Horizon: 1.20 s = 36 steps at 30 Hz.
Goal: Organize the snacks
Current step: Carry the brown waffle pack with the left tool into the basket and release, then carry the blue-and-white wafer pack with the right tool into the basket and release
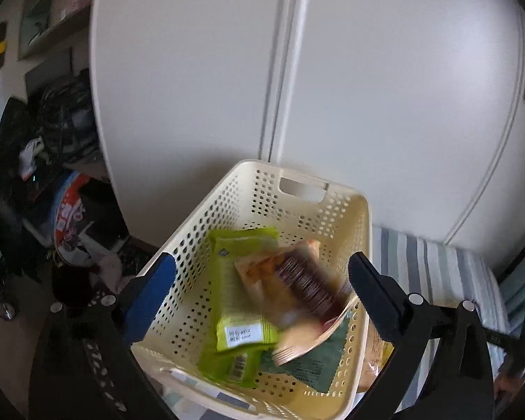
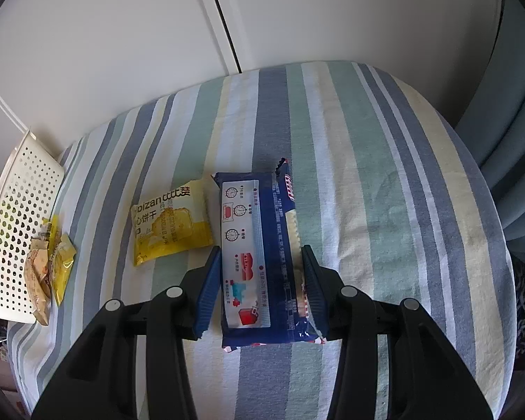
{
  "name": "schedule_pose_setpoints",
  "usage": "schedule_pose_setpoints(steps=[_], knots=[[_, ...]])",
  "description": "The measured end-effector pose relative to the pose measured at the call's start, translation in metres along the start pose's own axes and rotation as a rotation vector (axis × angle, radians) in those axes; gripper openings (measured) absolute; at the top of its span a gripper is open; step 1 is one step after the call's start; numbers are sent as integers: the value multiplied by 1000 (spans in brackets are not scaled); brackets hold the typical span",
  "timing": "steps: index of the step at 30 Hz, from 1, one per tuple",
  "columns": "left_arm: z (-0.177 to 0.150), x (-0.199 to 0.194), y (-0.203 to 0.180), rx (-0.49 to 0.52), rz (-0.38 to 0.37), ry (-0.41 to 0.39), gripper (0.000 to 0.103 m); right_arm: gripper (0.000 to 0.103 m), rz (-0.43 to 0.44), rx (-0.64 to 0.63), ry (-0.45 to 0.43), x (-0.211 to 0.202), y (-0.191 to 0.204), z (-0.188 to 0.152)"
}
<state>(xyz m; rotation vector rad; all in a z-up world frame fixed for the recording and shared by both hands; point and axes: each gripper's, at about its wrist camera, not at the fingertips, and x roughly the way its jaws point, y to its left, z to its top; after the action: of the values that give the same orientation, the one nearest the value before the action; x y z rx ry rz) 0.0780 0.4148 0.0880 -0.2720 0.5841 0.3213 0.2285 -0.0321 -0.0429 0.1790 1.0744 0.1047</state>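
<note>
I am closing my right gripper (image 2: 260, 290) around the blue packet (image 2: 262, 262) on the striped sheet (image 2: 385, 175); it could slip sideways. My left gripper (image 1: 262, 290) is hanging released over the basket (image 1: 199, 231), where a blurred packet (image 1: 297, 280) is possibly falling.

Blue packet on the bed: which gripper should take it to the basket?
Right. The right gripper already straddles the blue packet, jaws open on either side. The left gripper is open over the cream basket, where a blurred snack pack seems just dropped.
</note>
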Motion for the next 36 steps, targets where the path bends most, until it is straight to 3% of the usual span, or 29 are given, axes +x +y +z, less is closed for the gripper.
schedule_pose_setpoints(steps=[6,10,15,20,27,36], knots=[[-17,4,6,-65,38,-22,100,45,26,6,-14,-1,1,0],[-21,4,0,-28,63,-26,100,45,47,16,-23,-3,0,0],[-24,22,-14,67,63,43,100,45,43,16,-29,-5,2,-1],[-22,44,-29,180,204,72,100,45,49,19,-28,-5,0,0],[-12,58,4,68,378,78,100,45,52,28,-33,-6,-2,1],[-19,27,19,-55,214,-8,100,45,148,62,-45,-13,-6,1]])
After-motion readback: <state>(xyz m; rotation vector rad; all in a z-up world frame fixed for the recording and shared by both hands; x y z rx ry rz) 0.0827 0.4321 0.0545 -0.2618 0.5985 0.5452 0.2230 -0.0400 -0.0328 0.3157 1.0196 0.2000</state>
